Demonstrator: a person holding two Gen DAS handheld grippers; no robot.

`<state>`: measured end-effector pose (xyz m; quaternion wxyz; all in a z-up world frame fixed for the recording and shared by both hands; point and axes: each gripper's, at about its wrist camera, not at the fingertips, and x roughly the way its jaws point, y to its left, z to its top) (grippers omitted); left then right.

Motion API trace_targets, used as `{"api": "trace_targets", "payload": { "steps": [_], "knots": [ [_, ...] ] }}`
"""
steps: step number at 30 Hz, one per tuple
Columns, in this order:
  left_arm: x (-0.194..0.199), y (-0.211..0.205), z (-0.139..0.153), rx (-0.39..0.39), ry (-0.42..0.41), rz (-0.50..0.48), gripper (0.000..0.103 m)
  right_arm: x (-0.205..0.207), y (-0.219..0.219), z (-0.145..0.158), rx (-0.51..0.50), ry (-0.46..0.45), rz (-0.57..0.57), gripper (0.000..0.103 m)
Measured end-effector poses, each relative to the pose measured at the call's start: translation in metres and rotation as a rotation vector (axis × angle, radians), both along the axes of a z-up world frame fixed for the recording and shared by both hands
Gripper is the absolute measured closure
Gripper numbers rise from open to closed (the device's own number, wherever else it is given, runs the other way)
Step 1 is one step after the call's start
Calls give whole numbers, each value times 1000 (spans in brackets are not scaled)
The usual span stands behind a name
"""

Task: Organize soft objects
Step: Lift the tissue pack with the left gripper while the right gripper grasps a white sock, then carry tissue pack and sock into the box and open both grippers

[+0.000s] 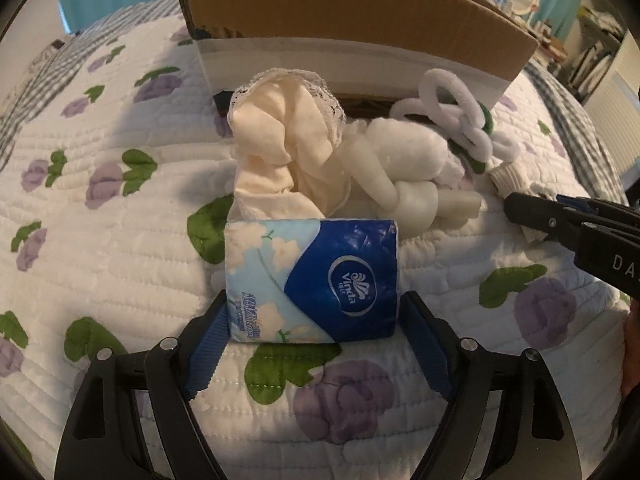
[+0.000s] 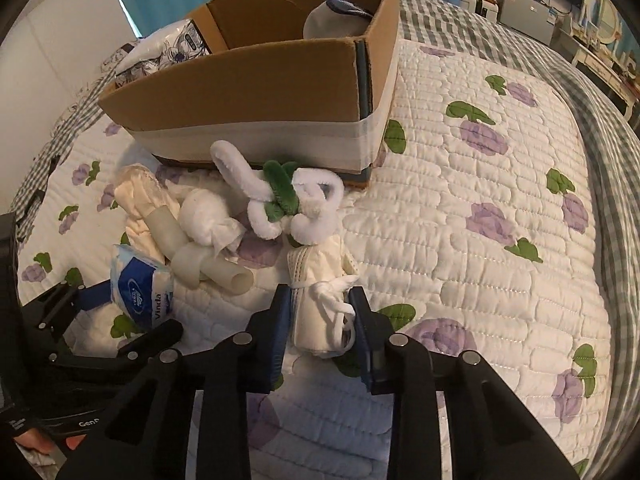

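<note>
My left gripper [image 1: 314,312] is shut on a blue and white Vinda tissue pack [image 1: 312,276], which rests on the quilt; the pack also shows in the right wrist view [image 2: 140,286]. My right gripper [image 2: 322,312] is shut on a rolled cream cloth bundle [image 2: 316,300] tied with white string. Behind lie a cream lace-edged cloth [image 1: 280,148], a knotted white foam tube [image 1: 404,196], a white cotton ball [image 2: 204,212] and a white and green pipe-cleaner flower [image 2: 280,196]. A cardboard box [image 2: 256,92] stands behind them, with a grey item [image 2: 332,20] inside.
Everything lies on a white quilt with purple flowers [image 2: 480,216] over a checked bedspread [image 2: 600,128]. A patterned pillow [image 2: 160,48] sits left of the box. Furniture and a mirror [image 2: 600,16] stand at the far right.
</note>
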<state>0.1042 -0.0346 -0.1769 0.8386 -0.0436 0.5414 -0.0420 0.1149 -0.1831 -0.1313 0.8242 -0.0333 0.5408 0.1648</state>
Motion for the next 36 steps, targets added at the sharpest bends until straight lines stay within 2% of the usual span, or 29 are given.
{"api": "trace_targets", "payload": {
  "steps": [8, 18, 28, 36],
  "knots": [
    [-13, 4, 13, -24, -40, -17, 31, -14, -4, 18, 30, -62, -13, 77],
    [-33, 6, 49, -21, -116, -36, 31, -43, -8, 62, 25, -194, -44, 77],
    [-41, 8, 122, 6, -304, -43, 31, -77, 10, 133, 68, -346, 14, 77],
    [-30, 12, 176, 25, -445, -60, 31, -75, 9, 187, 96, -458, 27, 77]
  ]
}}
